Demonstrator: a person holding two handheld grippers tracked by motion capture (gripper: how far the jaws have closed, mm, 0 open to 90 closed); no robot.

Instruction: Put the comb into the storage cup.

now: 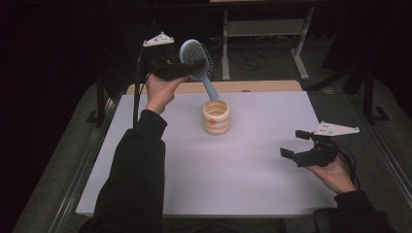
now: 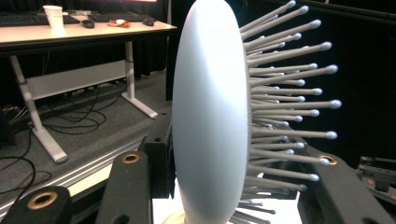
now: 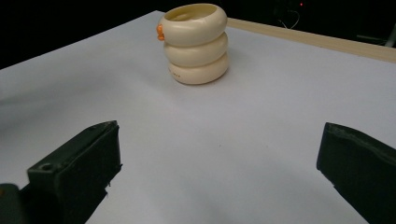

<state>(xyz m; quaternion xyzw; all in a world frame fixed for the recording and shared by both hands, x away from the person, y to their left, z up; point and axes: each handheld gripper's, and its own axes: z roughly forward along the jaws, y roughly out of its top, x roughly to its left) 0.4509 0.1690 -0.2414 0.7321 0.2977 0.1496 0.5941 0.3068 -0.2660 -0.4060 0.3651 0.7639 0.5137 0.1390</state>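
Left gripper (image 1: 187, 65): clamped on a blue hairbrush (image 1: 198, 62), handle angled down toward a cream ringed holder (image 1: 216, 117). Right gripper (image 1: 296, 144): jaws wide, holding nothing, low over the white table (image 1: 252, 165).

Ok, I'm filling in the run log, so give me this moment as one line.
left tool: shut on hairbrush | handle tip at cream holder mouth | right tool: open, idle on white table

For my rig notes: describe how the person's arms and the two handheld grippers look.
Both arms wear dark long sleeves. The left gripper and the right gripper are black, each with two blocky black jaws. Each carries a pale grey three-cornered plate on top, and a black cable trails from each. In the left gripper view, brass-coloured rings sit in holes on the black jaws.
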